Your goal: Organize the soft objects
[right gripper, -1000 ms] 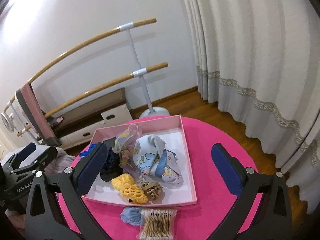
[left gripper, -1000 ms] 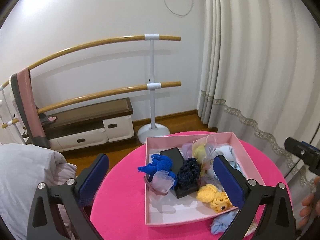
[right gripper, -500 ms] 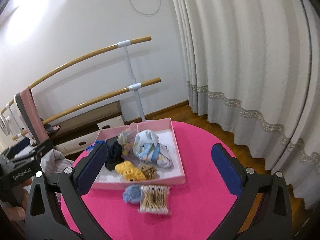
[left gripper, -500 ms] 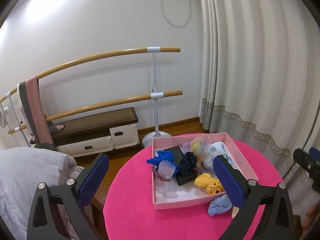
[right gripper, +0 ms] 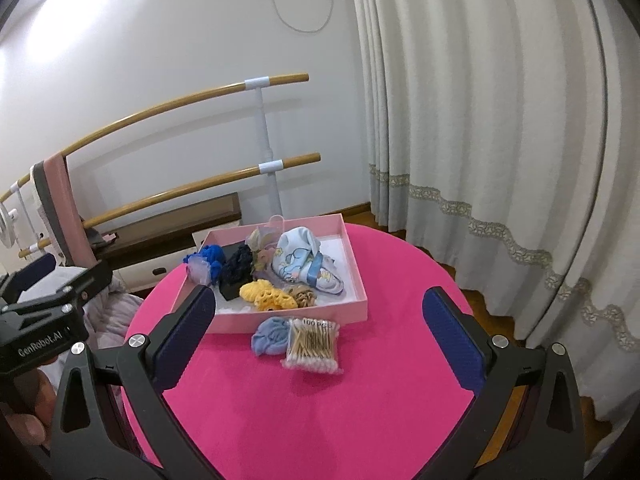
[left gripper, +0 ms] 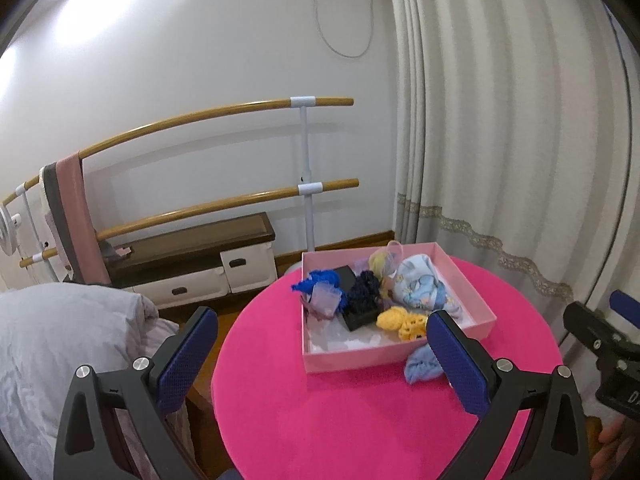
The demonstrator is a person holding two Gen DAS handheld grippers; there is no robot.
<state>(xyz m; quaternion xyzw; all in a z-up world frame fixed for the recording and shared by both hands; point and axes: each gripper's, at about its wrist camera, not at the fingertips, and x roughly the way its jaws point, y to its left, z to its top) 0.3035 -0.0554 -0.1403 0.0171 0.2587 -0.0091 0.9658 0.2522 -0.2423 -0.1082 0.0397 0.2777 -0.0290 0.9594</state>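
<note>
— How far along? Both grippers look released, empty.

— Left gripper (left gripper: 320,356) hangs over the round pink table (right gripper: 320,420). The shallow pink cardboard box (right gripper: 362,304) holds most soft things; a pale blue knitted scrunchie (right gripper: 270,336) and cotton-swab packet (right gripper: 314,344) lie outside. Right gripper (right gripper: 318,340) hovers near.

Evenly lit indoors, soft and bright, with blown-out glare on the white wall (left gripper: 60,12) at upper left. Faint shadows behind the wooden bars (right gripper: 192,98). Strong fisheye bending, dark vignette in corners. Sharp at centre, slightly soft toward edges.
</note>
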